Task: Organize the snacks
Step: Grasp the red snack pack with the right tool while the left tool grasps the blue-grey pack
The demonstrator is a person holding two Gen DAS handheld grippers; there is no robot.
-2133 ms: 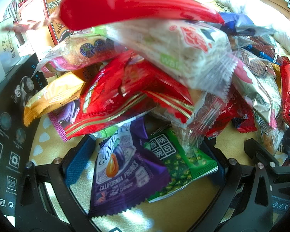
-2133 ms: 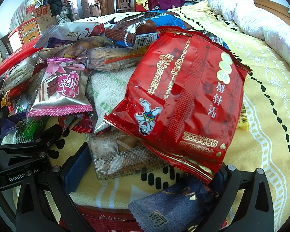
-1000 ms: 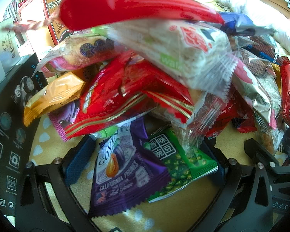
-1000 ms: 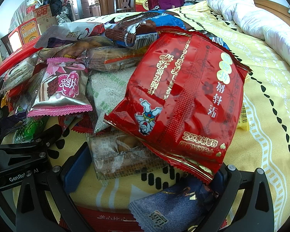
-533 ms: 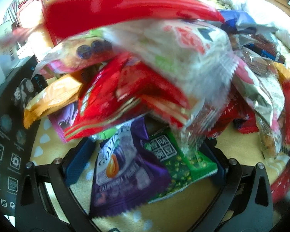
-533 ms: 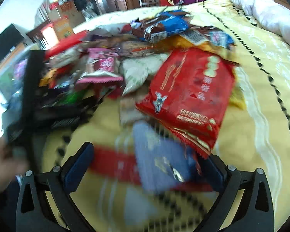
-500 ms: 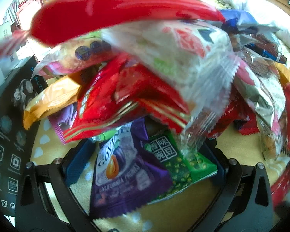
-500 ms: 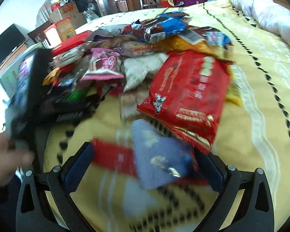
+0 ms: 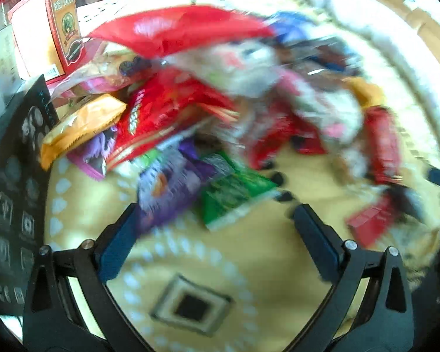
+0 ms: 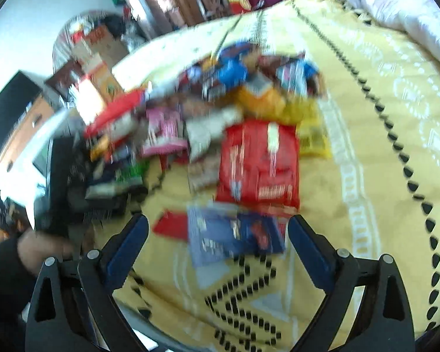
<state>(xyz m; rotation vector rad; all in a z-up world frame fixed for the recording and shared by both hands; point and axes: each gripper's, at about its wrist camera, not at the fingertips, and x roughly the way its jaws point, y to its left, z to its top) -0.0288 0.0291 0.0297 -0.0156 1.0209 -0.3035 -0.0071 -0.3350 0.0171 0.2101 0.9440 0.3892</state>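
A heap of snack packets lies on a yellow patterned bedspread. In the left wrist view a purple prune packet and a green packet lie just ahead of my open, empty left gripper; a big red bag tops the heap. In the right wrist view a large red bag and a blue packet lie ahead of my open, empty right gripper. Both views are motion-blurred.
A black box stands at the left of the heap, and a red and white carton behind it. A white duvet lies at the far right. The person's hand with the left gripper shows at the left in the right wrist view.
Both grippers have pulled back and up from the heap, so the packets look smaller and farther off. The packets themselves have stayed where they were.
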